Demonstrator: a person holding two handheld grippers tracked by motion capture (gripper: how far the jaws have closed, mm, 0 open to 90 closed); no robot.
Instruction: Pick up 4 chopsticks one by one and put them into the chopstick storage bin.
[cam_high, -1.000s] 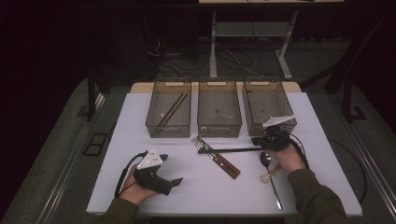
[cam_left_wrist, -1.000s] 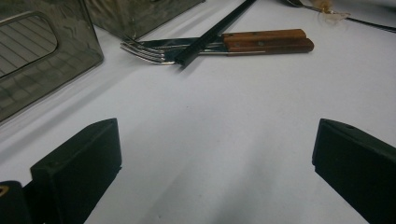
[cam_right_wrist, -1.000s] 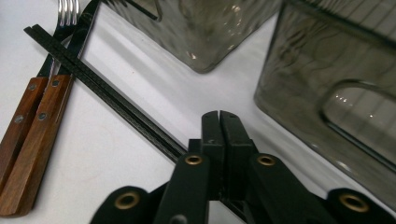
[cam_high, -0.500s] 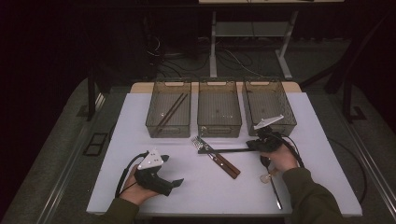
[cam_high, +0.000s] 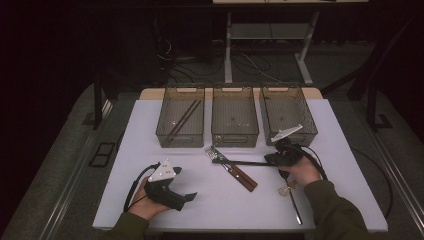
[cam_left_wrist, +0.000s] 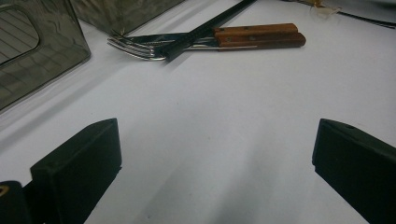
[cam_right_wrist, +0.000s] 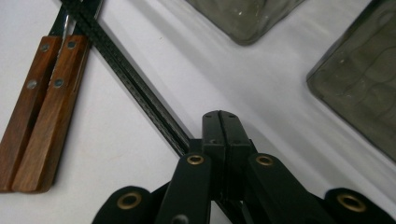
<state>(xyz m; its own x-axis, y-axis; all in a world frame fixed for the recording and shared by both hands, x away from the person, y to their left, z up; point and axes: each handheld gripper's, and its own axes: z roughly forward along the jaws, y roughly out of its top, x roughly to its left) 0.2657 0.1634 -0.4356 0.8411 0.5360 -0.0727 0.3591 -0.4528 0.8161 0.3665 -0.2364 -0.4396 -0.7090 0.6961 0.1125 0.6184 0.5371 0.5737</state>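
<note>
**My right tongs pinch a black chopstick; my left tongs rest spread**

My right gripper (cam_high: 278, 159) sits near the right side of the white table (cam_high: 150, 125), just in front of the rightmost of the 3 smoky bins (cam_high: 287, 115). Its jaws are pressed together, and in the right gripper view they clamp the near end of a long black chopstick (cam_right_wrist: 126, 74). From the high view, that chopstick (cam_high: 240, 162) runs level from my right gripper toward the left, and its far tip lies across the forks with wooden handles (cam_high: 235, 170) in the middle of the table. In the left gripper view the chopstick's tip (cam_left_wrist: 205, 28) crosses over the fork tines (cam_left_wrist: 135, 44), touching them or just above; I cannot tell which.

My left gripper (cam_high: 187, 197) rests in my left hand (cam_high: 145, 205) at the near left of the table, well apart from the cutlery. Its jaws are spread wide, with bare table between them.

The left bin (cam_high: 180, 117) holds 2 more dark chopsticks (cam_high: 182, 120), lying slantwise. The middle bin (cam_high: 235, 117) stands between the other 2. A metal spoon (cam_high: 292, 197) lies on the table just near my right hand (cam_high: 300, 172).
</note>
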